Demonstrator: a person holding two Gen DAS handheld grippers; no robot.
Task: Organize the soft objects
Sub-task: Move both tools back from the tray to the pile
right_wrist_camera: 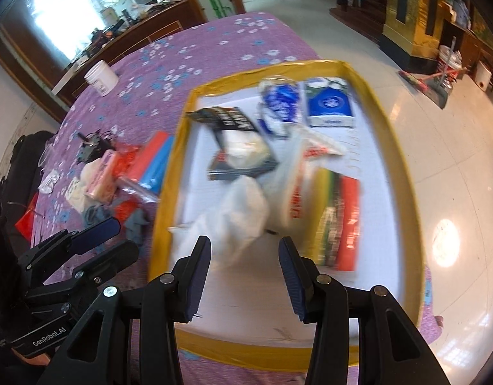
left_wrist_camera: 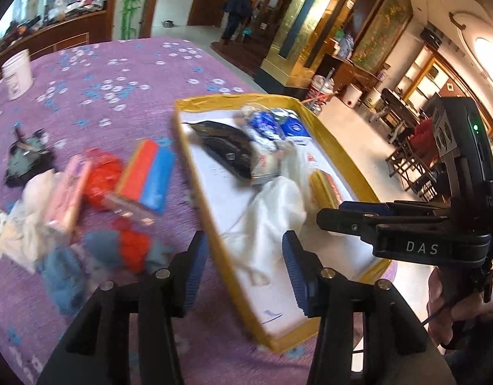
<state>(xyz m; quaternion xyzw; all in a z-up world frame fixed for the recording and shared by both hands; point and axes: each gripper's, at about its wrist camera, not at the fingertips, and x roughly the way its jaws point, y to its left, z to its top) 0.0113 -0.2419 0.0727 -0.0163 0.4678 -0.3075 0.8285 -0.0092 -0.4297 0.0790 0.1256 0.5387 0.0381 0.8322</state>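
A yellow-rimmed white tray (left_wrist_camera: 195, 157) (right_wrist_camera: 169, 199) lies on the purple flowered tablecloth. It holds a white plastic bag (left_wrist_camera: 272, 202) (right_wrist_camera: 243, 211), a black packet (left_wrist_camera: 227, 147) (right_wrist_camera: 230, 122), blue-and-white packs (left_wrist_camera: 265, 125) (right_wrist_camera: 329, 102) and a red-and-green pack (right_wrist_camera: 339, 218). Left of the tray lies a pile: a red-and-blue pack (left_wrist_camera: 150, 176) (right_wrist_camera: 153, 157), a pink pack (left_wrist_camera: 70, 189), a red mesh (left_wrist_camera: 102, 176) and a blue-and-red cloth (left_wrist_camera: 118, 250). My left gripper (left_wrist_camera: 243, 250) is open and empty over the tray's left rim. My right gripper (right_wrist_camera: 244, 253) is open and empty, just before the white bag.
A white bucket (left_wrist_camera: 17, 73) (right_wrist_camera: 100, 77) stands at the far left of the table. A dark tangled item (left_wrist_camera: 25, 157) lies left of the pile. The table's right edge drops to a tiled floor (right_wrist_camera: 438, 160). The right gripper's body (left_wrist_camera: 406, 224) hangs over the tray's right side.
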